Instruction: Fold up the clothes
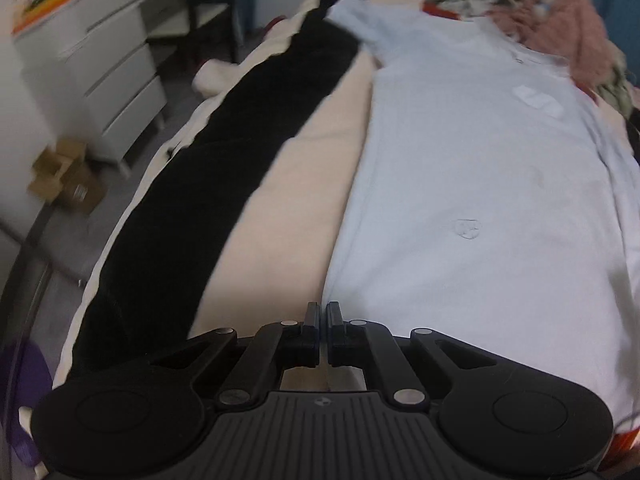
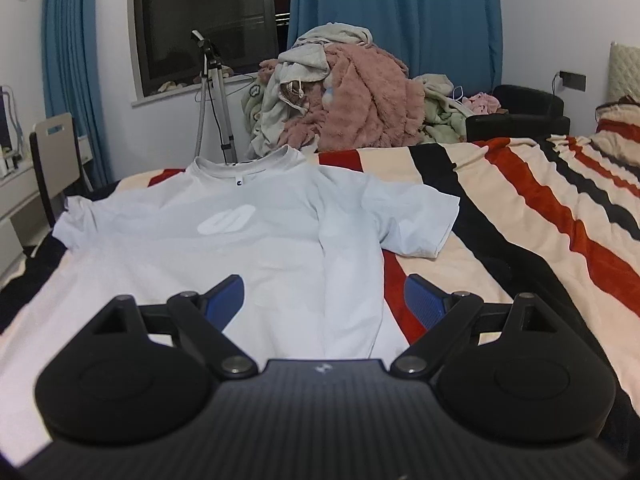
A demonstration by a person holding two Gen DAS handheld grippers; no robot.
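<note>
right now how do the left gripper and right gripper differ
The left gripper is shut, its fingers nearly together at the side edge of the pale blue t-shirt; whether cloth is pinched is unclear. The right gripper is wide open, nothing between its blue pads. The left looks steeply down at the bed; the right looks more level across the shirt. Both are over the same t-shirt.

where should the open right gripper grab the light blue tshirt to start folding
Probably the short sleeve of the T-shirt, spread flat over the striped blanket. Bring the right gripper in from the shirt's outer edge and pinch the hem.
</note>
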